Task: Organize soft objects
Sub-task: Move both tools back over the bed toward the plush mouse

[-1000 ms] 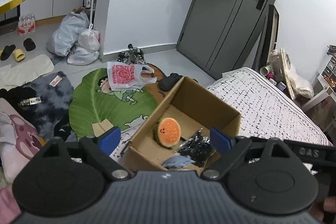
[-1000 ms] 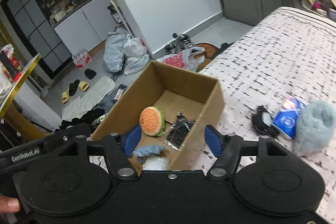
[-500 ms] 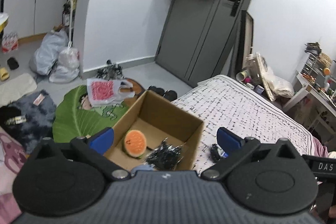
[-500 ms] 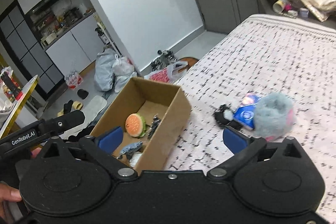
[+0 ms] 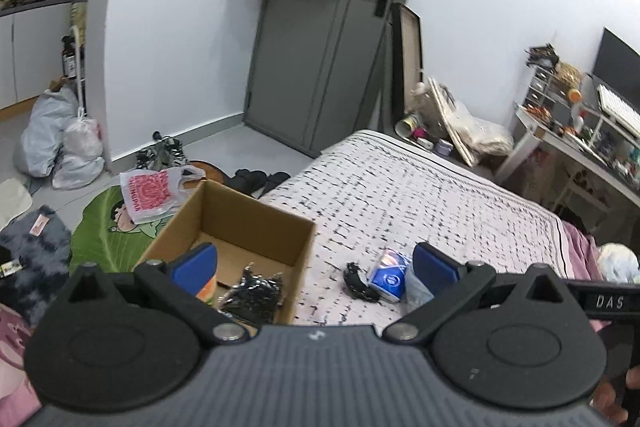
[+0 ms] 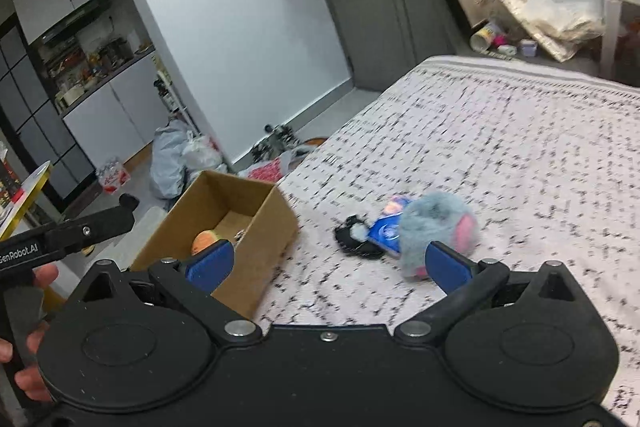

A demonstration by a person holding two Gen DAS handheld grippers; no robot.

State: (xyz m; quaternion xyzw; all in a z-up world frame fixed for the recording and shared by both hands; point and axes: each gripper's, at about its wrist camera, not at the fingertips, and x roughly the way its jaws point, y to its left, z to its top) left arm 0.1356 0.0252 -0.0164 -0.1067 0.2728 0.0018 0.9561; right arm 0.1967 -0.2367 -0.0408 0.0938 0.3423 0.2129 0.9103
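Note:
An open cardboard box (image 5: 256, 223) (image 6: 268, 223) sits at the bed's left edge. In it lie an orange burger plush (image 6: 205, 238) and a black crinkly bag (image 5: 252, 293). On the bedspread (image 5: 440, 203) to its right lie a black soft item (image 5: 358, 283) (image 6: 354, 241), a blue packet (image 5: 390, 277) (image 6: 386, 229) and a grey-blue fluffy plush with pink patches (image 6: 436, 227). My left gripper (image 5: 314, 265) is open and empty, above the box's right wall. My right gripper (image 6: 328, 261) is open and empty, short of the plush.
The floor left of the bed holds a green leaf rug (image 5: 104, 227), a red-printed plastic bag (image 5: 152, 193), shoes and rubbish bags (image 5: 60, 147). A grey door (image 5: 320, 67) stands behind. A cluttered desk (image 5: 580, 147) is at the right.
Both grippers have swung right, from over the box toward the items on the bed. Both have opened wider. The grey-blue plush has come nearer the middle of the right wrist view.

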